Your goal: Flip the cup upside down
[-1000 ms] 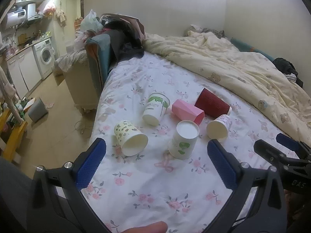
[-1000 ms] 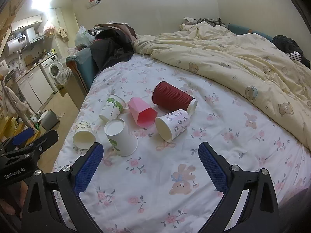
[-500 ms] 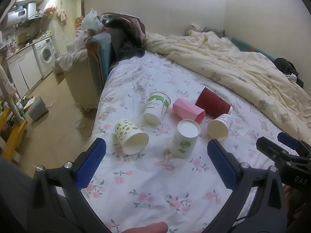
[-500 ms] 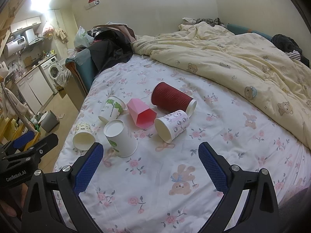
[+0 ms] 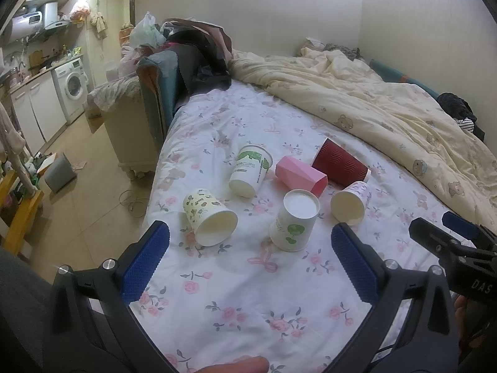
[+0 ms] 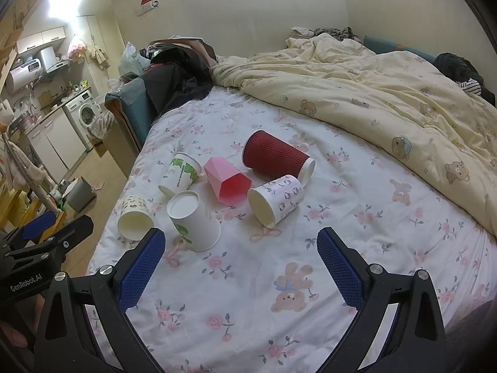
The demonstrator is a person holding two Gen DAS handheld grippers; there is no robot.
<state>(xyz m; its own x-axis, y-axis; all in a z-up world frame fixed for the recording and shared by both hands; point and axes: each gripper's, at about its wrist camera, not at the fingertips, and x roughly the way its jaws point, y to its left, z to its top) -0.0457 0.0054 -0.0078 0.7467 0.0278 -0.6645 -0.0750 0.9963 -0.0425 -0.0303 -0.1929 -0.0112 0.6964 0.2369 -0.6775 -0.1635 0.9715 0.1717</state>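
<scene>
Several cups lie on the floral bedsheet (image 5: 242, 283). A white cup with green print (image 5: 295, 220) (image 6: 194, 220) stands upside down. On their sides lie a yellow patterned cup (image 5: 209, 217) (image 6: 133, 217), a white-green cup (image 5: 250, 171) (image 6: 180, 174), a pink faceted cup (image 5: 301, 175) (image 6: 226, 183), a dark red ribbed cup (image 5: 340, 163) (image 6: 275, 157) and a small cartoon-print cup (image 5: 349, 202) (image 6: 275, 200). My left gripper (image 5: 248, 264) is open and empty, short of the cups. My right gripper (image 6: 239, 267) is open and empty, also short of them.
A cream duvet (image 6: 372, 93) covers the far and right part of the bed. Dark clothes (image 5: 198, 56) pile on a chair at the bed's head. The bed's left edge drops to a tiled floor (image 5: 93, 186) with a grey bin (image 5: 60, 171).
Both grippers have crept slightly forward toward the cups. The cups have not moved.
</scene>
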